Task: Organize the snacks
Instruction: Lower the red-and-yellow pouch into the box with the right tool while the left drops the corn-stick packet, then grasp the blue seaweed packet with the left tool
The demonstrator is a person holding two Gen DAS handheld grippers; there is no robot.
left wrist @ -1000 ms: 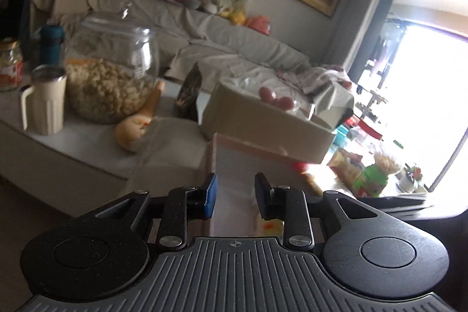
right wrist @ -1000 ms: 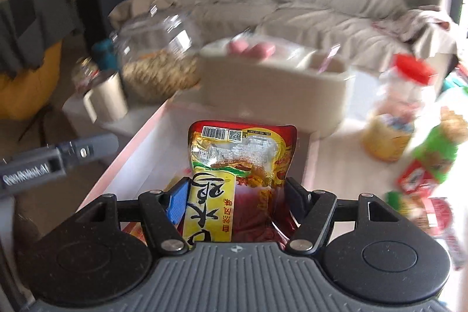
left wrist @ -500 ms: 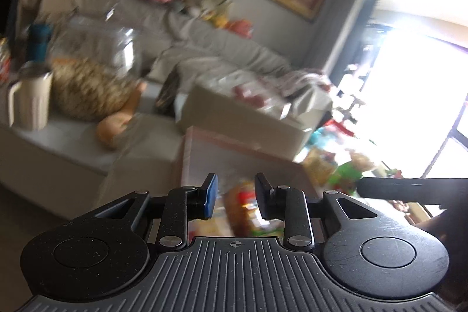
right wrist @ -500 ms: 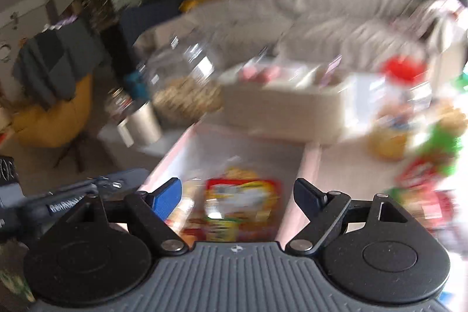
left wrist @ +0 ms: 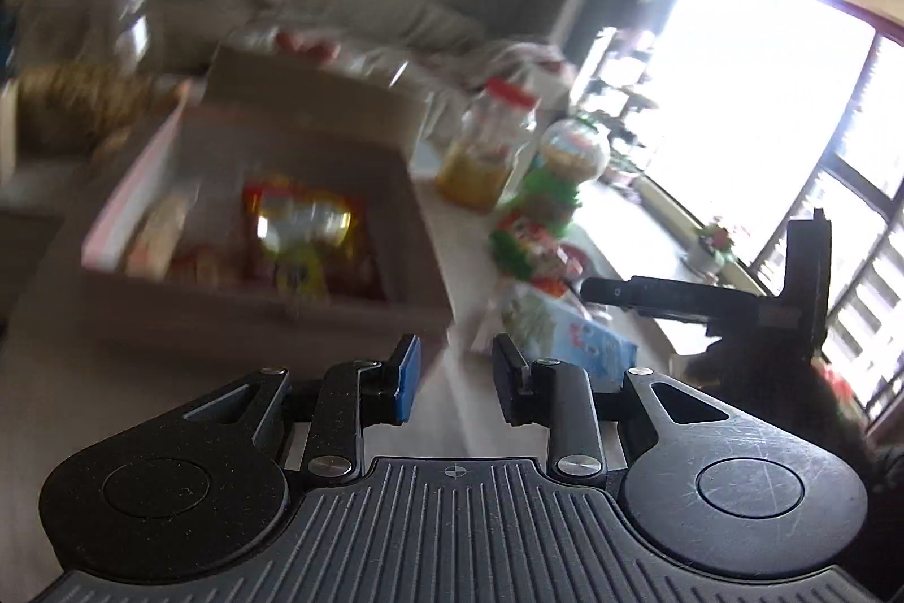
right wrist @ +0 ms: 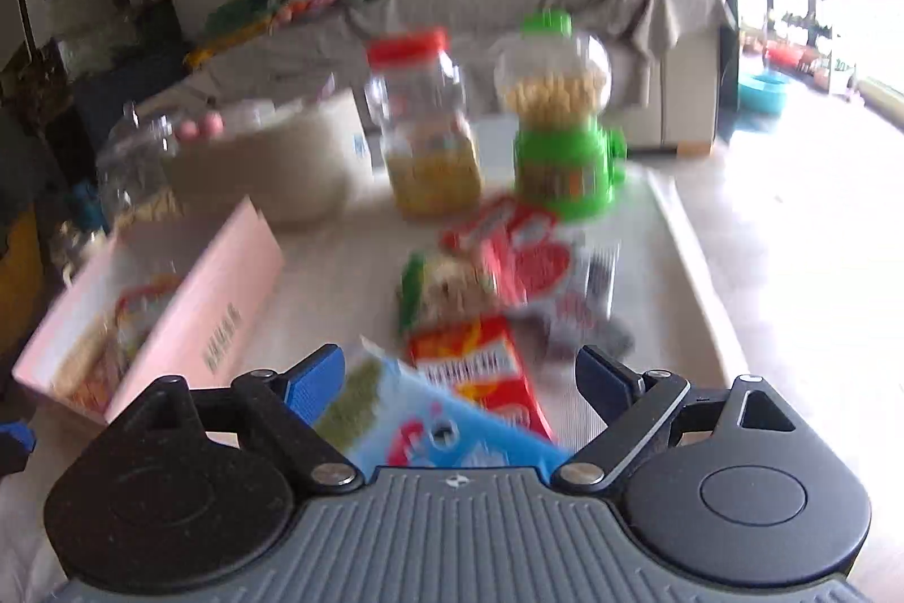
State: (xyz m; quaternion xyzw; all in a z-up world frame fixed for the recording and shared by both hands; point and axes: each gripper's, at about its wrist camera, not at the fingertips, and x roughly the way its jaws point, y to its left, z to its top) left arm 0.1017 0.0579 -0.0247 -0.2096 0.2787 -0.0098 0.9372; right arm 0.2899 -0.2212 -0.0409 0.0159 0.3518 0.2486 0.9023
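Step in hand: reaching for another snack; the right gripper (right wrist: 460,374) hangs empty over the loose packets on the table (right wrist: 339,275), jaws spread wide.
Right tool: fingers well apart, nothing between them; the blue packet (right wrist: 429,425) lies just under and ahead of the gap, beside the red packet (right wrist: 480,371).
Left tool: the left gripper (left wrist: 455,371) has its jaws a small way apart, holding nothing, low over the table near the box's corner.
Box: the pink box (right wrist: 226,309) sits on the table left of the loose pile; a yellow and red packet (left wrist: 302,235) and some blurred ones already lie inside.
Snacks left out: a green and a red-and-white packet, blurred, between the red one and the jars.
Jars: a red-lidded jar (right wrist: 426,134) and a green dispenser (right wrist: 565,134) stand behind the pile.
Next move, as I judge: lower the right jaws around the blue packet's edge, close, and carry it left to the box.
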